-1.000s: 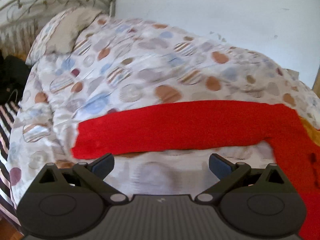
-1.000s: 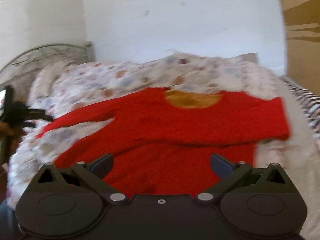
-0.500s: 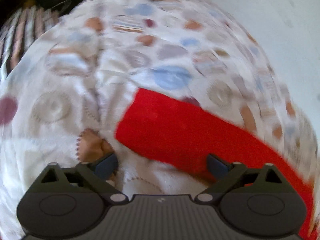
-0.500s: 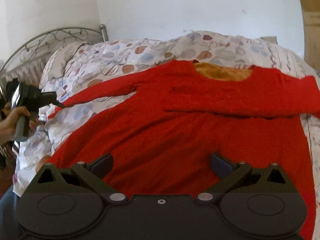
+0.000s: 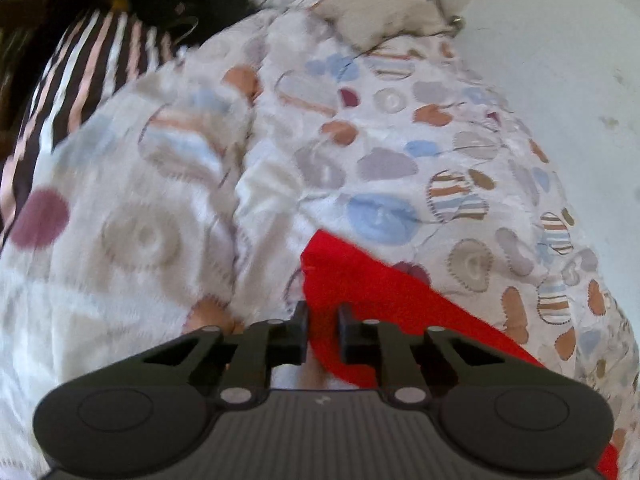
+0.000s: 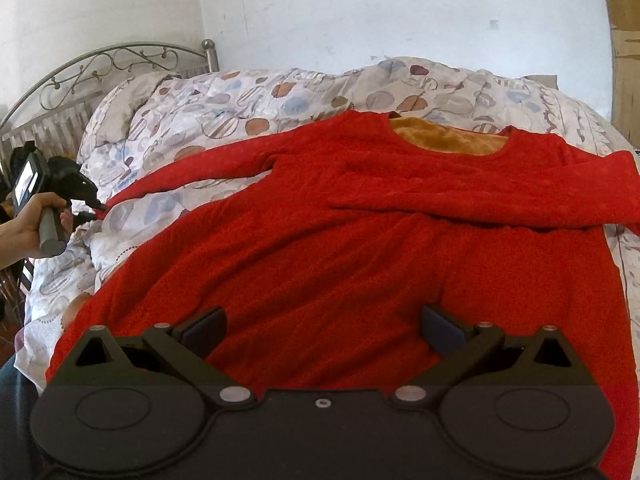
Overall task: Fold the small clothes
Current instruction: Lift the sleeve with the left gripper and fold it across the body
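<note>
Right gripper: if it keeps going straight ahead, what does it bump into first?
Probably the red sweater. The right gripper is open and points down over its front, with nothing else between them, though depth is hard to judge.

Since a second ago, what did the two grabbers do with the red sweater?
The left gripper swung to the end of the stretched-out sleeve and its jaws are closing on the cuff. The right gripper dipped a little nearer the red sweater, jaws open as before. The sweater stayed flat on the quilt, other sleeve still folded across.

one red sweater [image 6: 340, 248], two tools, one duvet [image 6: 248, 100]
</note>
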